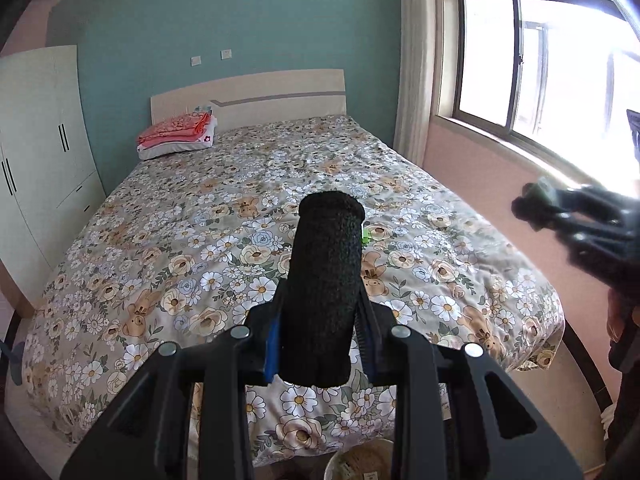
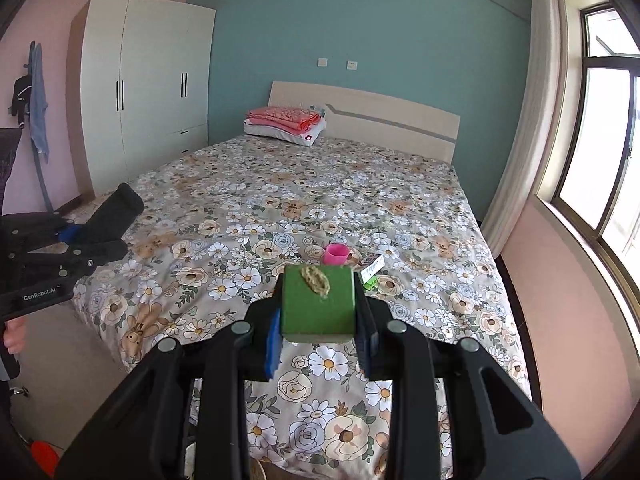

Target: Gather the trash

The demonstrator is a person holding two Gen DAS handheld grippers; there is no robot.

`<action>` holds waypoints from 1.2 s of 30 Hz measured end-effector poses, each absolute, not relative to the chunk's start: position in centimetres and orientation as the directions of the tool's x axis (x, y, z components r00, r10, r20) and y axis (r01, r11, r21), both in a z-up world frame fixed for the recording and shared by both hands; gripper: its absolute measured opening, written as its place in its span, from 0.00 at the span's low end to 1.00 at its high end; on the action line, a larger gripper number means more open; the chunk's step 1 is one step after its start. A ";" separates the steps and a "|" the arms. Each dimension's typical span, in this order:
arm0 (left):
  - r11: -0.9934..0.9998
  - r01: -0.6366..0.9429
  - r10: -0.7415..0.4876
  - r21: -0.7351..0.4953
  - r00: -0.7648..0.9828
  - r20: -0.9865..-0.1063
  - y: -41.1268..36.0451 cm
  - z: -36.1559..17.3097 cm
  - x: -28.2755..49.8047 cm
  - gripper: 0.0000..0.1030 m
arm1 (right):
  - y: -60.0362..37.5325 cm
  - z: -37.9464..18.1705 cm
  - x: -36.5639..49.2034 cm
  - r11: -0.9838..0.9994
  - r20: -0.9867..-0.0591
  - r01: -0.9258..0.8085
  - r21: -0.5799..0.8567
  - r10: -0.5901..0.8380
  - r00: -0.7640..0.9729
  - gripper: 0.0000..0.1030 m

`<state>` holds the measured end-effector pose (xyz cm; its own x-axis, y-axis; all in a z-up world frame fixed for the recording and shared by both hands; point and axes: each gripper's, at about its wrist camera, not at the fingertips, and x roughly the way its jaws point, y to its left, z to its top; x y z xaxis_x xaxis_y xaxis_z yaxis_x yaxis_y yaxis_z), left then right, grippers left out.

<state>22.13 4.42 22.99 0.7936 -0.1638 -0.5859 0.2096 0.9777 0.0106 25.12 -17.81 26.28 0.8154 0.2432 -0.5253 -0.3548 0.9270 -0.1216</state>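
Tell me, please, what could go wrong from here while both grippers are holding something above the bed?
1. The tan fibrous clump lies loose on top of the green block clamped in the right gripper; tilting it could drop the clump onto the floral bedspread.
2. The left gripper grips the black foam cylinder low, so it might lever out.
3. The pink cup and small card sit partly hidden behind the block and could be missed.

I see bright sun pouring through the window [image 1: 540, 64], all white glare. The room bends at the dark round edges.
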 end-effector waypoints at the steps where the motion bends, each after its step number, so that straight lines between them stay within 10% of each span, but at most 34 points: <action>1: 0.977 0.214 -0.166 0.013 0.793 -0.587 4.3 22.9 21.7 0.32 | -17.7 26.2 24.5 0.924 -0.525 -0.361 -0.127 0.246 0.815 0.30; 36: 0.956 0.289 -0.231 -0.053 0.629 -0.742 6.7 8.0 12.7 0.32 | -14.3 11.2 13.0 0.809 -0.668 -0.582 -0.079 0.390 0.633 0.30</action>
